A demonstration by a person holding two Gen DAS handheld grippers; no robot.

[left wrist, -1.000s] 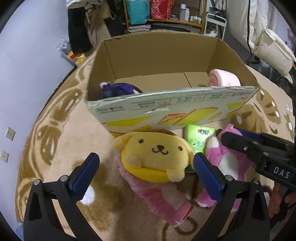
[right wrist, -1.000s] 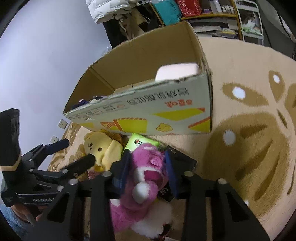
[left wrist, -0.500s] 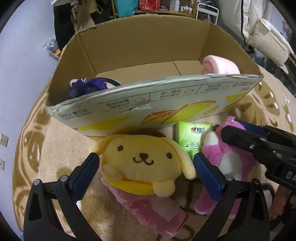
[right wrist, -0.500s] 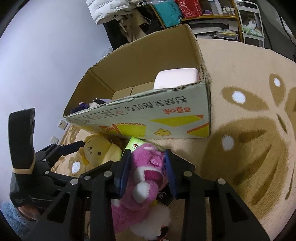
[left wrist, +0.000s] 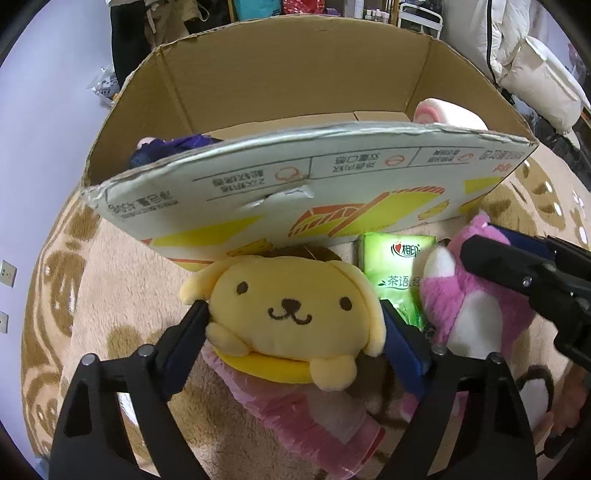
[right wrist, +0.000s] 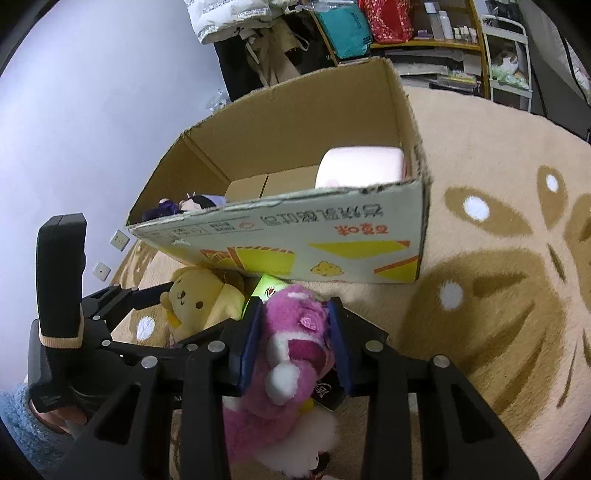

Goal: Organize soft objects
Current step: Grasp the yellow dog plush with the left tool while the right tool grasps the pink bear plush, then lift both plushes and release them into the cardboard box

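Green tissue pack (left wrist: 395,269), "相印", "茶语"

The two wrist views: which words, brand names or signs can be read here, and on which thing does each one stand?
"心相印": brand on the green tissue pack, left wrist view.
"茶语": lower on the same pack; the rest is hidden by the pink plush toy.
Large red and black Chinese print on the cardboard box: upside down, not surely readable.
Small box labels with round signs: too small.

Lived-in home room, beige carpet (right wrist: 498,177) with brown pattern underfoot, pale wall (right wrist: 74,110) with sockets (right wrist: 120,240), wooden shelf (right wrist: 424,44) crowded with bags and bottles, clothes (right wrist: 266,48) hanging, white padded coat (left wrist: 491,33), cardboard box (left wrist: 295,85) and plush toys (left wrist: 291,314) on the floor
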